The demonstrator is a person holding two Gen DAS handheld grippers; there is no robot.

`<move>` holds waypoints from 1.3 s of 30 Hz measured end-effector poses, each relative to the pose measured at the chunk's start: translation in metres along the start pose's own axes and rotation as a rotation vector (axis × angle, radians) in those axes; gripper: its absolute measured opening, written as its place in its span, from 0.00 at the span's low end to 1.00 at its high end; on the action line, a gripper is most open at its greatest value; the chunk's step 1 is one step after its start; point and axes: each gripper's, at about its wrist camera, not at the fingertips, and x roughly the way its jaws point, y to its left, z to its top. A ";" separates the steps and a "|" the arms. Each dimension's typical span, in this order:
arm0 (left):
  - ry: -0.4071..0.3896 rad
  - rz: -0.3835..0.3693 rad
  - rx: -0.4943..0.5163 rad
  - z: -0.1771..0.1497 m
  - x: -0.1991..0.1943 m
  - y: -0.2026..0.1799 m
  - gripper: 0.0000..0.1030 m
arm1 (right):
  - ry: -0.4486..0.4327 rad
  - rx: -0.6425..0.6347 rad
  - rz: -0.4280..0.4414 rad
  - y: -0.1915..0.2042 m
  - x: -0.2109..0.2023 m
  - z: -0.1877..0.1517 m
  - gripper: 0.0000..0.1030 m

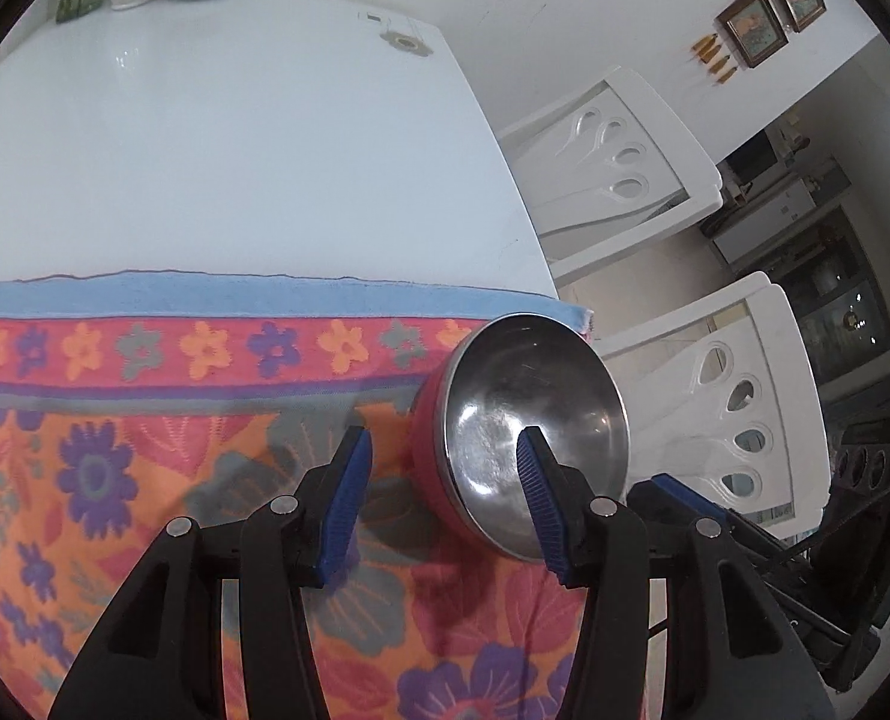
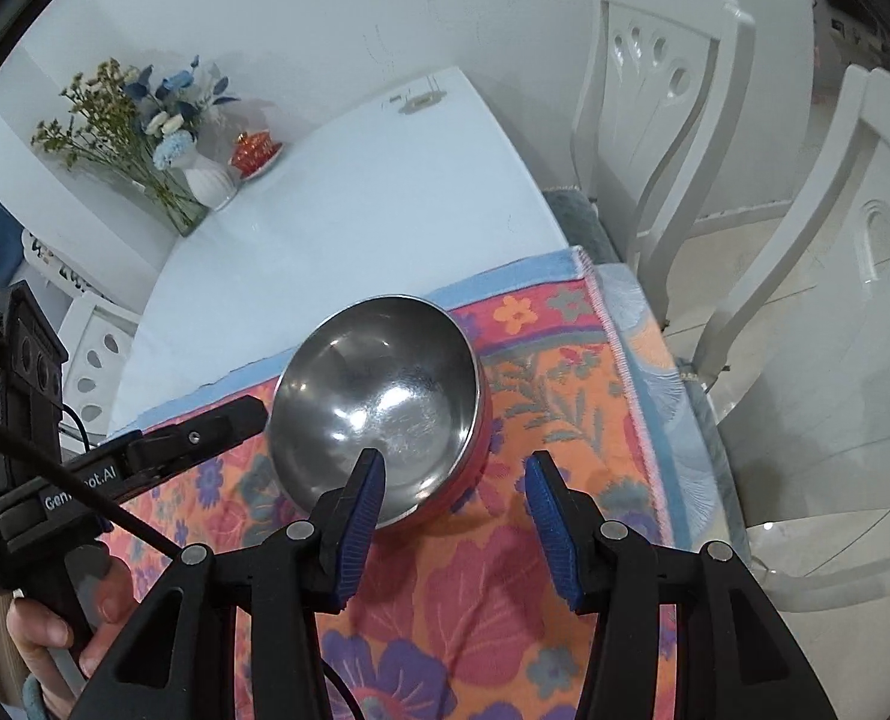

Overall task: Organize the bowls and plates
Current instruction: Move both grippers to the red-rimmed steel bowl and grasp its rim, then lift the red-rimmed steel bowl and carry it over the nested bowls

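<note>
Steel inside, red outside, one bowl (image 2: 378, 402) sat on the floral cloth (image 2: 505, 570) near its right edge. My left gripper (image 1: 445, 480) and right gripper (image 2: 454, 501) both stood wide open, holding nothing. I saw no plates or other bowls, so sorting looked barely begun.

Steel bowl (image 2: 378, 402) on floral cloth (image 2: 541, 420), right claw (image 2: 454, 510) spread wide, possibly straddling its rim

I see the bowl (image 2: 378, 402) on the cloth (image 2: 505, 570) at the table's (image 2: 348, 204) near end, vase (image 2: 209, 183) and lidded dish (image 2: 254, 150) at the far corner, two chairs (image 2: 655, 120) right of it.
</note>
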 end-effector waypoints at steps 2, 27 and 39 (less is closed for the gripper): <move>0.000 0.000 0.000 0.001 0.005 0.001 0.44 | 0.006 -0.006 -0.004 0.001 0.008 0.002 0.47; 0.029 0.022 0.086 0.000 0.031 -0.001 0.17 | 0.118 0.012 0.001 -0.005 0.062 0.006 0.23; -0.065 0.034 0.099 -0.022 -0.048 -0.023 0.17 | 0.074 0.012 0.072 0.038 -0.018 -0.015 0.23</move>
